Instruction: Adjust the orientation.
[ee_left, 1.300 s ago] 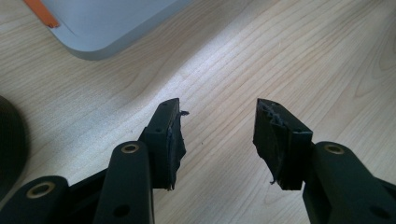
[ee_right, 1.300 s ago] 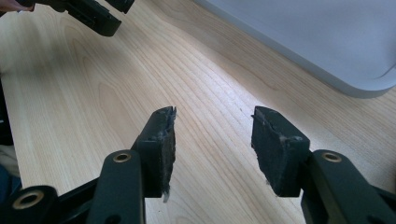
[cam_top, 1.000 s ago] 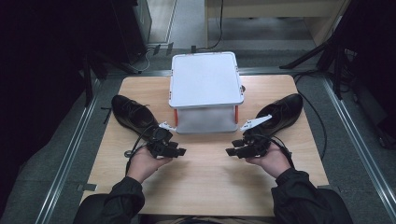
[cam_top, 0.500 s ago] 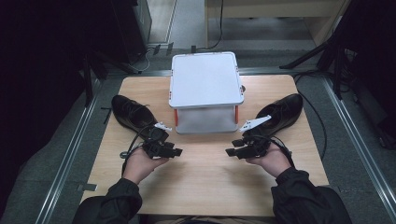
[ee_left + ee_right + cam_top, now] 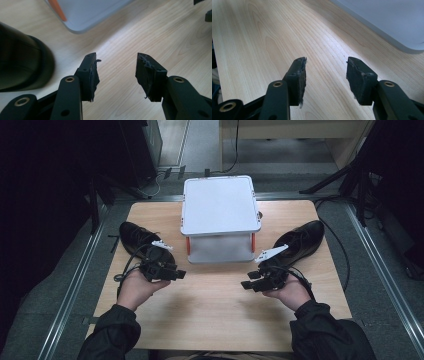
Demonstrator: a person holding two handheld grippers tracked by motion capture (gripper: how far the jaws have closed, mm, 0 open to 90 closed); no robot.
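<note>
- High view: a wooden table point(image 5: 210, 310) is seen from above, with a white two-tier stand point(image 5: 220, 205) on orange legs set at its far middle. A black shoe point(image 5: 136, 236) is laid on the table to the left of the stand, and a second black shoe point(image 5: 300, 240) is laid to the right of it, toe angled toward the far right corner. The left gripper point(image 5: 175, 274) is held in the person's left hand point(image 5: 137, 289) just in front of the left shoe, its jaws pointed toward the table's middle. The right gripper point(image 5: 248, 285) is held in the right hand point(image 5: 290, 292) just in front of the right shoe, its jaws also turned inward. Both grippers are kept well apart from each other, and nothing is held in either. Dark sleeves are seen entering from the bottom edge.

- Left gripper view: the two black jaws are shown spread apart, with bare wood grain visible between their worn pads point(image 5: 91, 75). The rounded black end of the left shoe point(image 5: 22, 65) is seen close beside the left jaw, not touched by it. A corner of the white stand point(image 5: 87, 12) and one orange leg point(image 5: 57, 10) are seen beyond.

- Right gripper view: the jaws are shown parted here as well, nothing gripped between the frayed pads point(image 5: 359, 75). Only tabletop point(image 5: 262, 37) is seen ahead, with the pale edge of the stand point(image 5: 392, 22) crossing the upper right.
</note>
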